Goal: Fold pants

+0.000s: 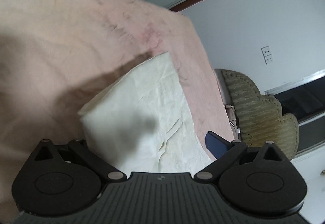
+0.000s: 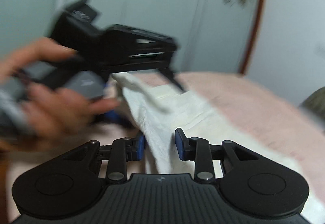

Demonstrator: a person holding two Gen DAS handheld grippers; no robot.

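The white pants [image 1: 146, 110] lay partly folded on a pink fuzzy blanket [image 1: 61, 41]. The right gripper [image 2: 159, 145] was open, fingers astride a raised fold of cloth without pinching it. The left gripper [image 1: 146, 142] was spread wide above the pants. Beyond stood an olive padded chair [image 1: 258, 106], a pale wall and a wall socket [image 1: 267, 54].

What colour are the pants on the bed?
Cream-white pants, lying on a pale pink blanket; clearest in the left wrist view.
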